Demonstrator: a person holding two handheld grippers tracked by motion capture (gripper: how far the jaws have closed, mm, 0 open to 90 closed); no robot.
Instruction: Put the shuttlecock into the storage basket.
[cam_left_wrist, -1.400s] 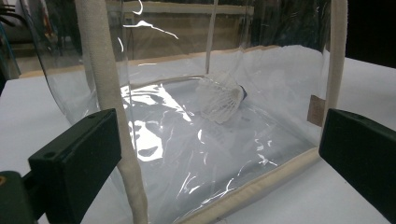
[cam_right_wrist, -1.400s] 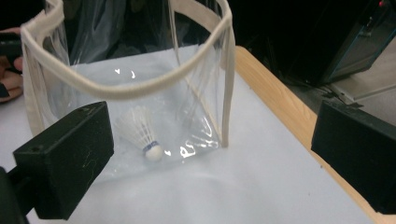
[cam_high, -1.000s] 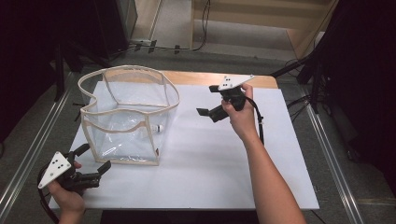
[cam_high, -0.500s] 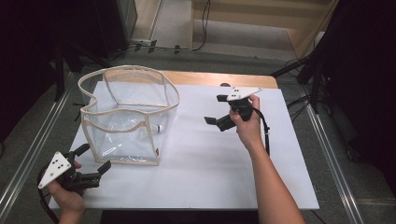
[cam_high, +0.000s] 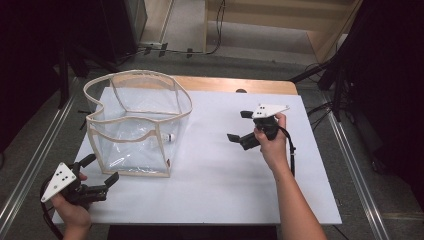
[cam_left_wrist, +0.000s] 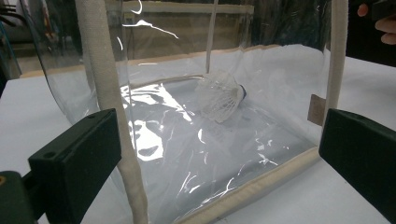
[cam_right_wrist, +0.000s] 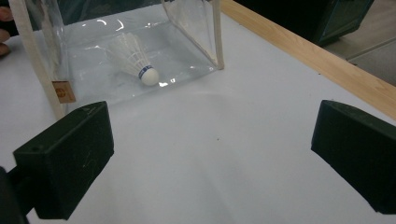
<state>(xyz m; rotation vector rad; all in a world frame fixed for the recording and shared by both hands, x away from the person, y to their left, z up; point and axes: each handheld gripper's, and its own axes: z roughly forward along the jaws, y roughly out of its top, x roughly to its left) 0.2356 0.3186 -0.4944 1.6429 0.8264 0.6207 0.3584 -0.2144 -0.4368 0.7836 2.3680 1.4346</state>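
Clear bag upper left w/ white shuttlecock inside; bare table center; left gripper & right gripper jaws wide.

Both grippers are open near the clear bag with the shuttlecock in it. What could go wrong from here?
The clear bag looks soft and light, so a nudge from the left gripper may fold or slide it. The shuttlecock lies loose inside and could roll. Glare on the plastic may hide it.

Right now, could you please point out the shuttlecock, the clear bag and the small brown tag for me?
shuttlecock (cam_right_wrist: 133, 58): right gripper view, on its white feather skirt.
clear bag (cam_high: 177, 95): high view, on its cream top rim.
small brown tag (cam_right_wrist: 64, 92): right gripper view, on the tag's face.
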